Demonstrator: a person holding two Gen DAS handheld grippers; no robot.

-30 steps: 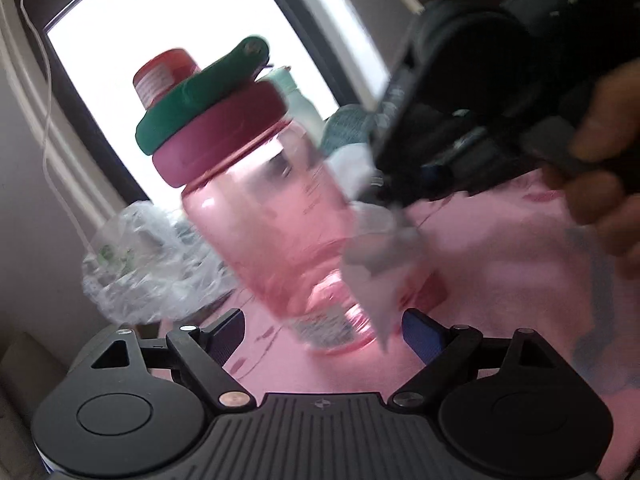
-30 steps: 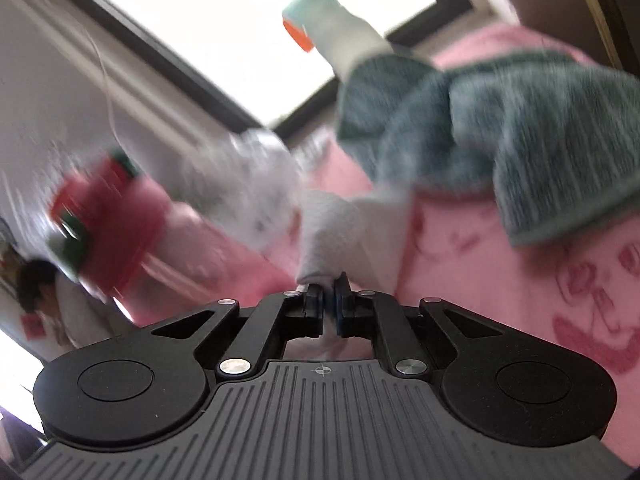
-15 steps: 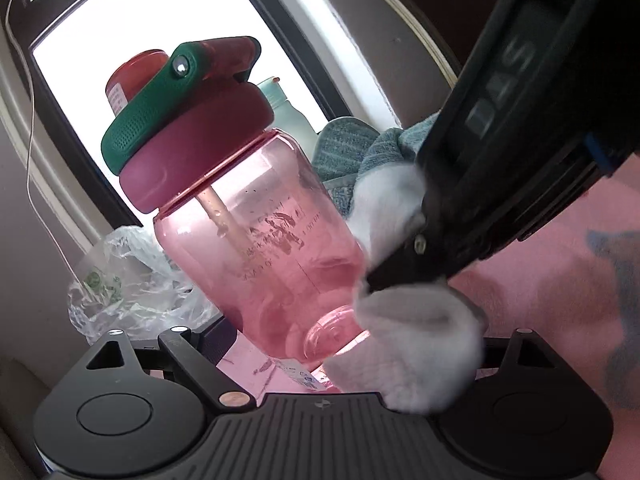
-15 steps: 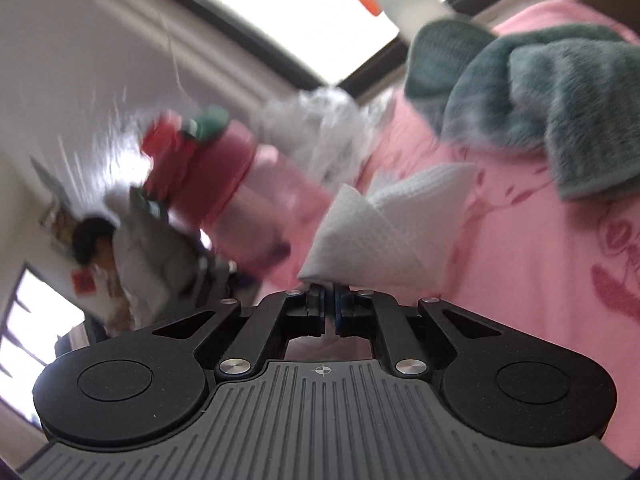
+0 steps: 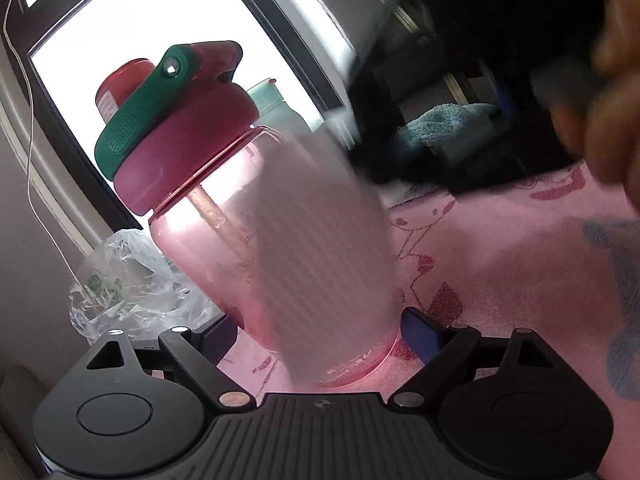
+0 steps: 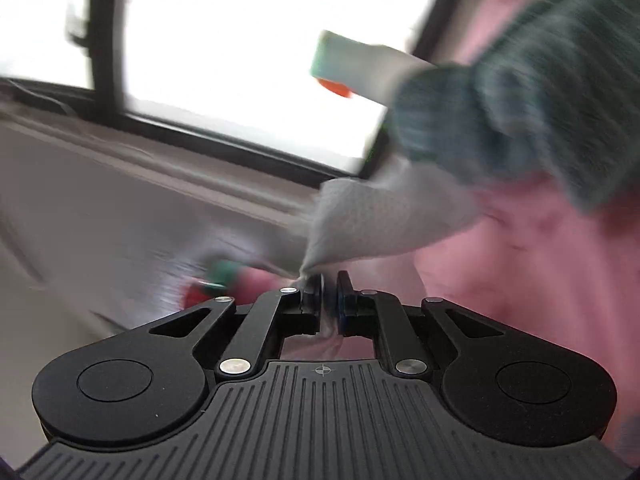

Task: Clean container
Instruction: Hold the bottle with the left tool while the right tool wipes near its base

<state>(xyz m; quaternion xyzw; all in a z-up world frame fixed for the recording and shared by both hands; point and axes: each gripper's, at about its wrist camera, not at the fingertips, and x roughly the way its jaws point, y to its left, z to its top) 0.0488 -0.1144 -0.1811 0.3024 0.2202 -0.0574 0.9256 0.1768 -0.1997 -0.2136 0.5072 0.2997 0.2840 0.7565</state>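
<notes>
Pink translucent bottle (image 5: 224, 248), tilted, clamped by left hand-held gripper (image 5: 320, 332); right hand-held gripper (image 6: 329, 304) pinches tissue (image 6: 376, 224)

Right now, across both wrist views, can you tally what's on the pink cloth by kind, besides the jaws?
Bottles: 2 (pink water bottle held in the left gripper, teal-capped white bottle by the window)
Paper towels: 1 (white paper towel held in the right gripper)
Cloth towels: 1 (teal towel)
Plastic bags: 1 (clear plastic bag)
Total: 5
</notes>
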